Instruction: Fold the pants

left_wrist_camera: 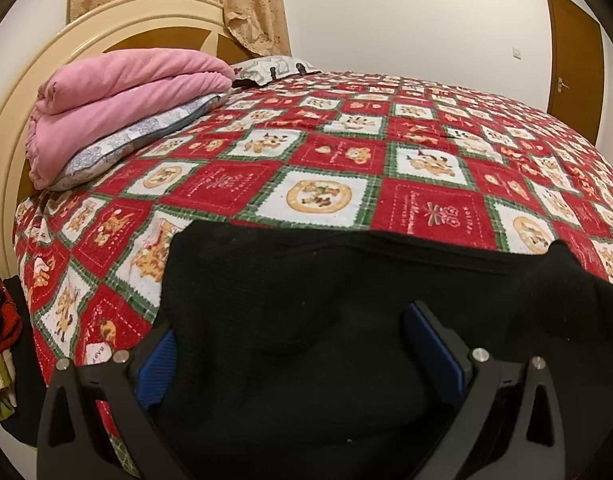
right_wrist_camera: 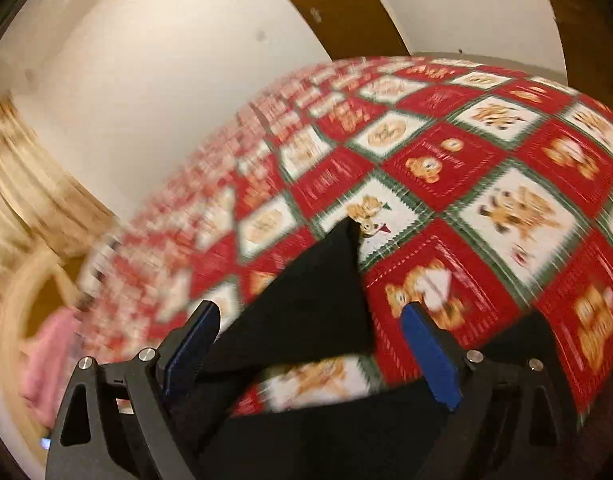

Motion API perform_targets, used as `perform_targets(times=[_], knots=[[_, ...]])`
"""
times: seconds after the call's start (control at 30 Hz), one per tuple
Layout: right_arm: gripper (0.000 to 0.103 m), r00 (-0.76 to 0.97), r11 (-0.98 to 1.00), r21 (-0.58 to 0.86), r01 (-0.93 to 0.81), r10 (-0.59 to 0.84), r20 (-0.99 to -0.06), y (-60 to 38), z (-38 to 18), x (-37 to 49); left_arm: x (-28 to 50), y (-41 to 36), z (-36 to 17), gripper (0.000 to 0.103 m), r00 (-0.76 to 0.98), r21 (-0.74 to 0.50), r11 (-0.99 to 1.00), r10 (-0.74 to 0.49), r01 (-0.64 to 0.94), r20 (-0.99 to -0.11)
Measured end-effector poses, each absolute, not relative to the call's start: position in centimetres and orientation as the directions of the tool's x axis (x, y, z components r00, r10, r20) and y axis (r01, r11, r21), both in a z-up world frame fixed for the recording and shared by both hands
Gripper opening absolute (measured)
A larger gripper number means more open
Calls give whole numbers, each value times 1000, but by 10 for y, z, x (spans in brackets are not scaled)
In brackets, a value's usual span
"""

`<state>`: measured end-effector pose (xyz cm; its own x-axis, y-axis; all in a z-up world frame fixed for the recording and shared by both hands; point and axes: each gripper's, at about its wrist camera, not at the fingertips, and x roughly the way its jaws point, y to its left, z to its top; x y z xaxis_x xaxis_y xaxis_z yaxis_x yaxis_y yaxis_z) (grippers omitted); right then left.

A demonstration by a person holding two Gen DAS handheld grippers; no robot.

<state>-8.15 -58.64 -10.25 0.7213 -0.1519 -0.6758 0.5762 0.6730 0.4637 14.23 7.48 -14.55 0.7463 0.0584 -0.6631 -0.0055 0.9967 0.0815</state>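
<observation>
Pants (left_wrist_camera: 346, 340): black, flat on bedspread (left_wrist_camera: 326, 160) at near edge, part-folded. Left gripper (left_wrist_camera: 294, 344): jaws spread w/ cloth between, no clamp visible, prob. steadying fold. Right gripper (right_wrist_camera: 306, 320): jaws released, wide over pointed pants corner, nothing held.

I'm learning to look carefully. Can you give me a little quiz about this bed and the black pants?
1. True or false: the black pants lie on a red, white and green bedspread.
2. What sits on top of the flowered pillow near the headboard? A) a folded pink blanket B) a blue towel C) a teddy bear
3. Fill in: the right gripper has its jaws ____, with a pointed corner of the pants lying loose between them.

Key: 1 true; 2 A, the pink blanket; 3 open.
</observation>
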Motion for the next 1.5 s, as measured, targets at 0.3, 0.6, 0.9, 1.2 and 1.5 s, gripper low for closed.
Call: perform_targets(times=[0.3,0.6,0.9,1.2,1.5], knots=[[7,645,745,364,559,-116,-755,-582,-104,-53,143,75,-145,103,744,81,997,59,-8,-665],[7,766,773,391,500,-184,-616,-578,-4,-170,143,75,-146,103,744,81,997,60,-8,-665],[29,540,765,243,596,-157,-827,-595,-92,-226,148,73,-146,103,737,82,996,78,-31,-671],[58,574,700,226,677,-312,-757,-626,-47,-239,150,74,-145,103,728,88,996,85,-34,-680],[58,560,692,371,619,-58,-826,-632,-90,-201,151,71,-145,103,724,96,994,104,-52,-682]])
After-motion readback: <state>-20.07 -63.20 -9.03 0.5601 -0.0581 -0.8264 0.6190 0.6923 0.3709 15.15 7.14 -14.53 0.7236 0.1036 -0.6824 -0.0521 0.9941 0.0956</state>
